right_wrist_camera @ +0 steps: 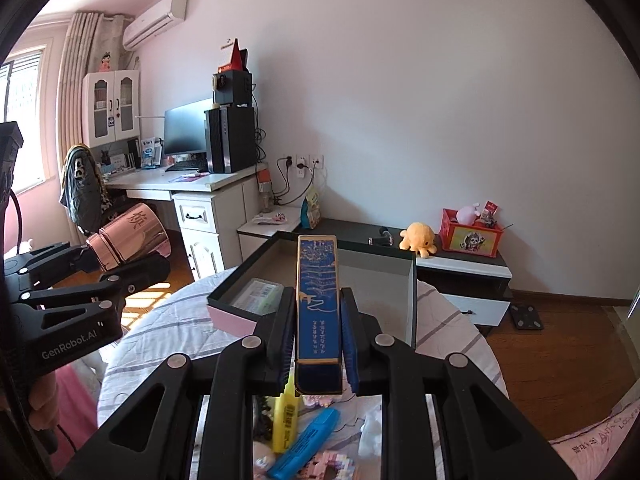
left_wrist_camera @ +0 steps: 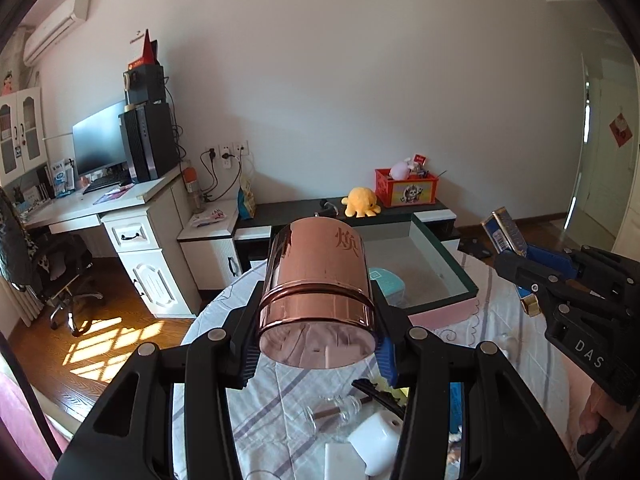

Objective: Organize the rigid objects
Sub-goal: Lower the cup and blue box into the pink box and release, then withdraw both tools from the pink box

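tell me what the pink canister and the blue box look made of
Pink canister: probably metal, or metallised plastic, with a mirror rose-gold finish; its wall shows sharp reflections. Blue box: likely printed cardboard, satin, with gold-foil edging and crisp flat faces.

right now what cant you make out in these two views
- Left wrist view: the copper tin in the left gripper hides most of the teal item in the open box.
- Right wrist view: the blue slim box in the right gripper hides the middle of the open box floor.
- Items under both grippers are cut off by the frame.
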